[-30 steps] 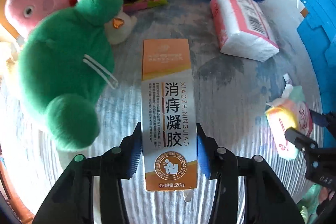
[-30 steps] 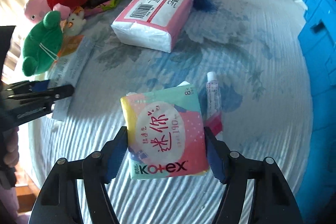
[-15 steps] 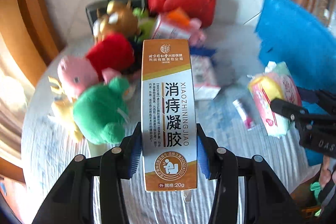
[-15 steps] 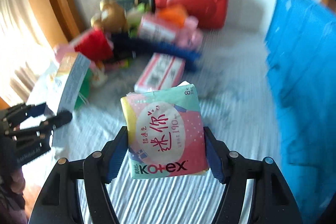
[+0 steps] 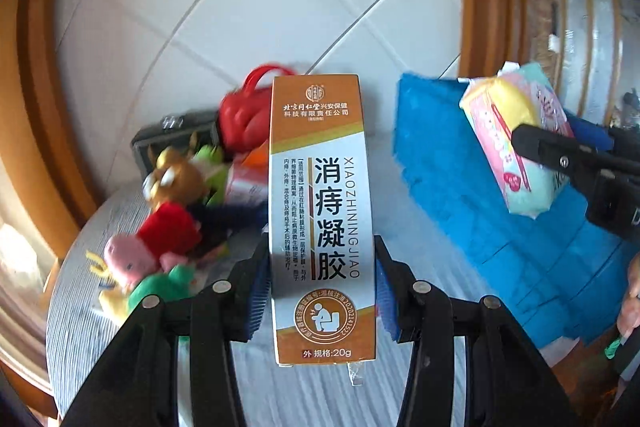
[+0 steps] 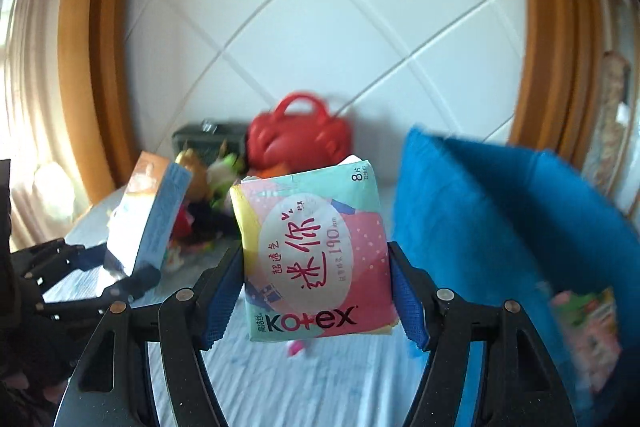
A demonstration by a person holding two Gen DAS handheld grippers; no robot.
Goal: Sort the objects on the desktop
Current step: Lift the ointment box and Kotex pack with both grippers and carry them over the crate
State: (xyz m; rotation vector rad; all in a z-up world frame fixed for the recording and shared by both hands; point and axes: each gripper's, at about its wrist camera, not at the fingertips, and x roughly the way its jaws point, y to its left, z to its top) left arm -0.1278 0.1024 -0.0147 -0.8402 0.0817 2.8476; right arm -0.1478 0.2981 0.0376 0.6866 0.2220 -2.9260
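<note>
My left gripper (image 5: 320, 291) is shut on a tall orange-and-white ointment box (image 5: 322, 211), held upright high above the table. In the right wrist view that same box (image 6: 150, 215) shows at the left in the left gripper (image 6: 124, 273). My right gripper (image 6: 316, 287) is shut on a pink and teal Kotex pad pack (image 6: 314, 251), also lifted clear of the table. The pack (image 5: 516, 143) appears at the right of the left wrist view, clamped by the right gripper's fingers (image 5: 540, 143).
A blue fabric bin (image 6: 500, 227) stands at the right, with colourful packs (image 6: 588, 335) inside. Plush toys (image 5: 160, 227), a red handbag (image 6: 300, 139) and a dark case (image 5: 176, 135) crowd the table's far left. The striped tablecloth (image 6: 320, 379) lies below, a tiled wall behind.
Both grippers rose well above the table and tilted up, each keeping its item. The view swung from the tabletop to the wall, and the toys now look small and far.
</note>
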